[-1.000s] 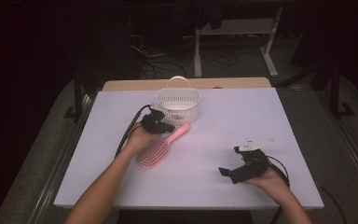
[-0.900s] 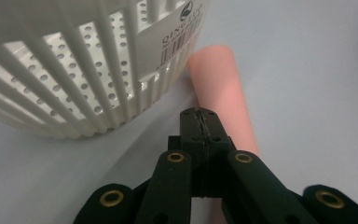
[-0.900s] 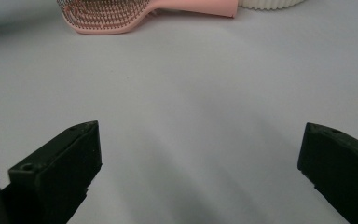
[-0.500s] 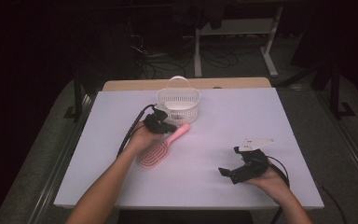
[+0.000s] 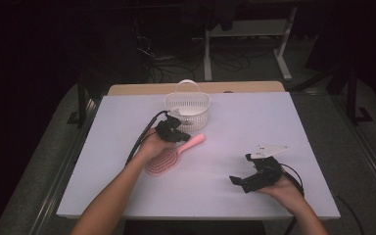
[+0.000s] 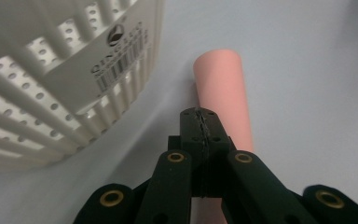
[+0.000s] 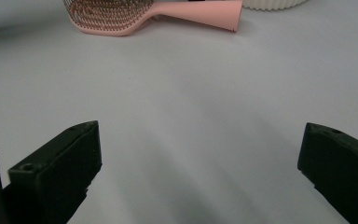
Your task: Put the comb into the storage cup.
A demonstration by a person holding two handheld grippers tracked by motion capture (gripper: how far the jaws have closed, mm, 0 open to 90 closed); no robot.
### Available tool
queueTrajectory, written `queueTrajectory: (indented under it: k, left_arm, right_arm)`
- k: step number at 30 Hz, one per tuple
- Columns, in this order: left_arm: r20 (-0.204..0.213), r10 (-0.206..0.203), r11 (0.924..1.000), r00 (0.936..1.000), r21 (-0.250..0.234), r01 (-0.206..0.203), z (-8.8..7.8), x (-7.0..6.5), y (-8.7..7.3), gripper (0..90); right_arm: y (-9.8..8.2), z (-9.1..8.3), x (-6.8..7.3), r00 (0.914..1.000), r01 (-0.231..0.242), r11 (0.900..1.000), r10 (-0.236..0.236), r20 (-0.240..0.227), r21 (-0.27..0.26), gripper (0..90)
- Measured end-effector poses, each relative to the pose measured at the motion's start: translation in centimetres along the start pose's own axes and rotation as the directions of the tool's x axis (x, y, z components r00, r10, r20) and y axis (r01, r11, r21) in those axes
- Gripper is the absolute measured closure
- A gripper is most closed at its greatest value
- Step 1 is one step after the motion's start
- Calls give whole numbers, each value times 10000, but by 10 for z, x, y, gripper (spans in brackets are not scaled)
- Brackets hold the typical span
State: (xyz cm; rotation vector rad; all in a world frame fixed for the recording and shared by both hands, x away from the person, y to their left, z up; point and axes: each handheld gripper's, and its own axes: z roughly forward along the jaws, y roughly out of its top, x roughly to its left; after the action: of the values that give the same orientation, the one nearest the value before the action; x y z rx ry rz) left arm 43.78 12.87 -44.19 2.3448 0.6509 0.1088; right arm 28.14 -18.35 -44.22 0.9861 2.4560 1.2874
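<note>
Left hand-held gripper [image 6: 200,122] shut, empty, over pink hairbrush [image 5: 169,157], barely moved; right [image 5: 247,171] wide open, unmoved.

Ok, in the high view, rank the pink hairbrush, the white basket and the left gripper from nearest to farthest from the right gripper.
1. Pink hairbrush: left of the right gripper, mid-table.
2. Left gripper: over the brush handle, jaws shut.
3. White basket: far side of the table, beyond the left gripper.

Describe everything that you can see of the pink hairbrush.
The pink hairbrush looks like plastic. It lies flat on the white table, bristles up, its oval head toward the person and its smooth round handle pointing toward the white basket. The left gripper, jaws closed, is over the handle.
</note>
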Motion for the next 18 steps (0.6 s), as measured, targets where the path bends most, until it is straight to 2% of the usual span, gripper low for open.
queueTrajectory:
  k: [18]
  left_arm:
    - [671, 501, 9985, 9965, 193, -515, 5, -21, 9, 900]
  right_arm:
    - [0, 0, 0, 10000, 2, 10000, -2, -6, -4, 0]
